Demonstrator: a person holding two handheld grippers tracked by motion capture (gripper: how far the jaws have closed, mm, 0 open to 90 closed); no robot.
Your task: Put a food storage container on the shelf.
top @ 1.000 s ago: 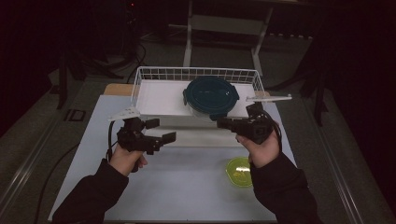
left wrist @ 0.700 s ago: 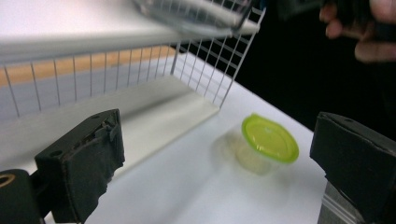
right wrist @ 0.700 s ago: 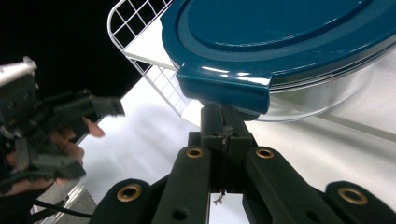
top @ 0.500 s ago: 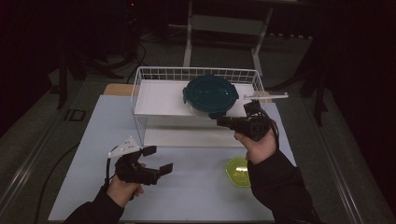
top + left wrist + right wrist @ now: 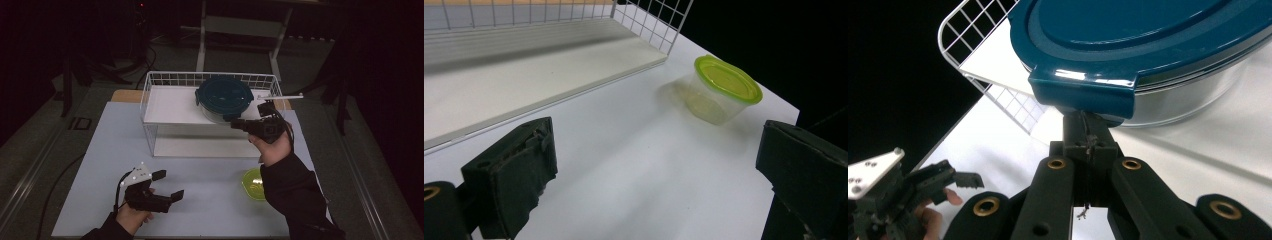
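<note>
Nearest, at the front edge of the pale bench (image 5: 210, 170), the left tool (image 5: 168, 185) rested low above the surface in the person's left hand (image 5: 131, 216), its two jaws set wide apart with nothing between them. In the left gripper view its jaws rose at either side, the right one cut off by the frame, with bare bench between. Farther right, a small clear tub with a yellow-green lid (image 5: 253, 183) stood on the bench, partly hidden in the high view behind the person's dark right sleeve (image 5: 295, 195); the left gripper view showed it whole (image 5: 721, 90), standing clear of the rack.

Beyond, a white wire basket rack (image 5: 150, 100) stood across the middle of the bench. On its upper shelf sat a round clear container with a teal lid (image 5: 223, 95), towards the right end. The right tool (image 5: 235, 121) was closed tight, jaws pressed together, their tip right at the underside of the lid's latch tab (image 5: 1083, 95); whether they pinched the tab's edge was hard to make out, since the tab hid the tips. No writing or brand could be read anywhere. The room behind lay in darkness, with only dim stands and cables showing.
</note>
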